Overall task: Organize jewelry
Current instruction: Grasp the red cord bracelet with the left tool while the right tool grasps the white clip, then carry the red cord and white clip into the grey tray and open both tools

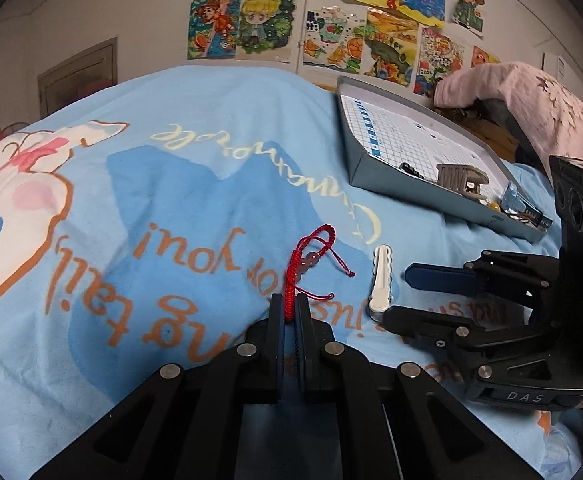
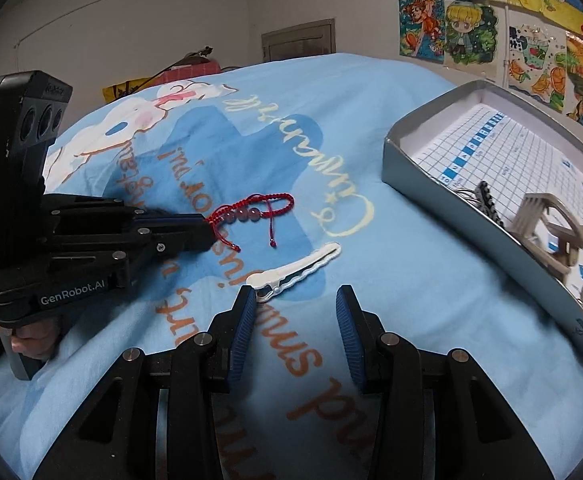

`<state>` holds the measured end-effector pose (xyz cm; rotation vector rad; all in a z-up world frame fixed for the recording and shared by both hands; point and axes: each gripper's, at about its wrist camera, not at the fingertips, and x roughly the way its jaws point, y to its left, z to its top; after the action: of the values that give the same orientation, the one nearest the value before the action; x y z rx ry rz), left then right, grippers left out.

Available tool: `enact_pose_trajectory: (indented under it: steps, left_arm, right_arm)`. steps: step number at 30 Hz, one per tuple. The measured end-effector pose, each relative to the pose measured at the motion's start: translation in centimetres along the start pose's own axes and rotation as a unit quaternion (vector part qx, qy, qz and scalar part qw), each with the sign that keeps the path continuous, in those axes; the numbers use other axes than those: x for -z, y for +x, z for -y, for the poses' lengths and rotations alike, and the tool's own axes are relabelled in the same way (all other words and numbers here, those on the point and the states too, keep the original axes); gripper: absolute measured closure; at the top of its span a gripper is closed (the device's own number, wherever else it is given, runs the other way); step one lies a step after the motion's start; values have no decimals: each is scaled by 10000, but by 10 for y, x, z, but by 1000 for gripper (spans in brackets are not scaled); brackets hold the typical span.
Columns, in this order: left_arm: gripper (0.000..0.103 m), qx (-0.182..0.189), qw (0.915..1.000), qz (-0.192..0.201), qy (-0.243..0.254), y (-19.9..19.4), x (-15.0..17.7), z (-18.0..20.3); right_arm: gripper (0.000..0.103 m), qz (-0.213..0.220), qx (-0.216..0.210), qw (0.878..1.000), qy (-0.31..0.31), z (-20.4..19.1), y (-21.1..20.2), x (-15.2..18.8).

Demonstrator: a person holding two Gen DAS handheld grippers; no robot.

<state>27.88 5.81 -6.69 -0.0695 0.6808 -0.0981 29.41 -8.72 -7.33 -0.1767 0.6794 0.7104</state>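
Now my left gripper [image 1: 289,312] pinches the red bracelet [image 1: 305,256] by its cord, the rest lying on the blue blanket [image 1: 211,200]. My right gripper [image 2: 295,300] stands part-open, holding nothing, its left pad touching the white clip [image 2: 295,270]; the tray [image 2: 411,168] sits off right

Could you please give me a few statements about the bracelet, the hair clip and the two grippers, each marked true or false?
1. The left gripper is shut on the red cord bracelet. True.
2. The white hair clip lies inside the grey tray. False: it lies on the blue blanket, outside the tray.
3. The right gripper stands open with nothing held. True.
4. The tray holds nothing. False: a beige claw clip and other small items sit in it.
5. The bracelet carries round beads. True.
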Motion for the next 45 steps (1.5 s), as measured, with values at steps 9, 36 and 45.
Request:
enact_pose_trajectory:
  steps: [9, 36, 45]
  left_arm:
    - [98, 15, 9997, 45, -241, -2, 0, -9]
    - [98, 3, 9981, 159, -591, -4, -2, -18]
    - [98, 38, 9982, 182, -573, -4, -1, -17]
  right_arm:
    - [66, -185, -163, 9994, 251, 2, 17, -11]
    - [66, -246, -180, 9860, 1641, 11, 67, -43]
    - [88, -34, -179, 9796, 2002, 12, 75, -40]
